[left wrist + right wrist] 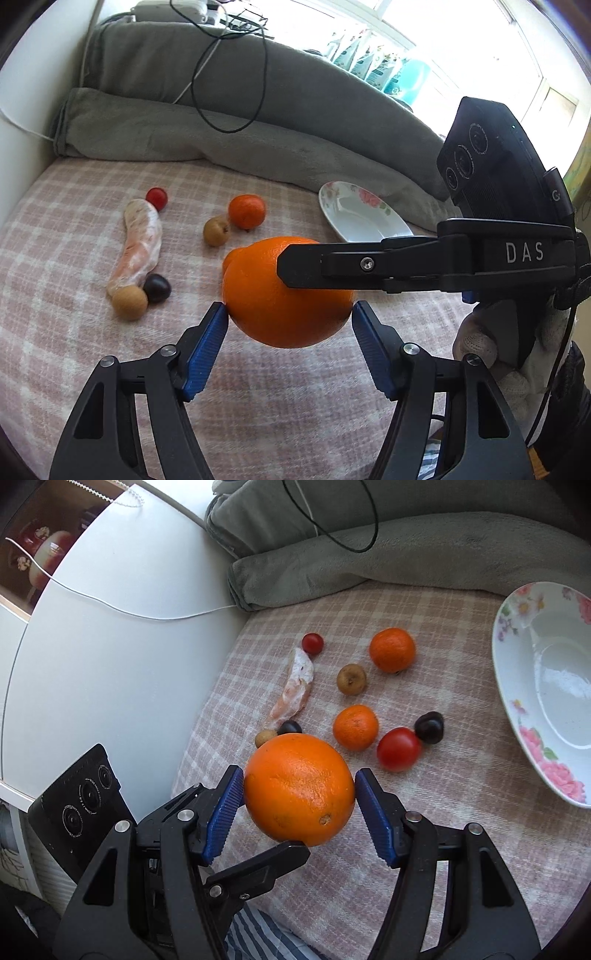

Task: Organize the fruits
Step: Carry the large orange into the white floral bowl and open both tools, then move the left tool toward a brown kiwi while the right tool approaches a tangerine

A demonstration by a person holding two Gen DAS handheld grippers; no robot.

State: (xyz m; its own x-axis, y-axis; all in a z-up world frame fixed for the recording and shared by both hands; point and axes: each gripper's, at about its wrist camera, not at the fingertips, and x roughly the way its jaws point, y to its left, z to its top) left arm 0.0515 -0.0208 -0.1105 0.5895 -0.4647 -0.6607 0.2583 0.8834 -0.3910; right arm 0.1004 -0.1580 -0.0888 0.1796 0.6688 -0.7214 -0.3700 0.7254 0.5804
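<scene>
Together, both grippers clamp one large orange (299, 788) lifted clear of the checked blanket (443, 812): the right gripper (299, 801) grips it at mid-opening side to side, while the left gripper (290, 325) pinches it crosswise, one finger passing under the fruit in the right wrist view. Ahead and to the right of the right gripper lies the empty floral plate (517, 709), with the small fruit, among them a mandarin (355, 726) and a cherry tomato (399, 748), between; the right hand is nearer the plate. Only "DAS" (524, 252) on the right gripper's body is legible.
</scene>
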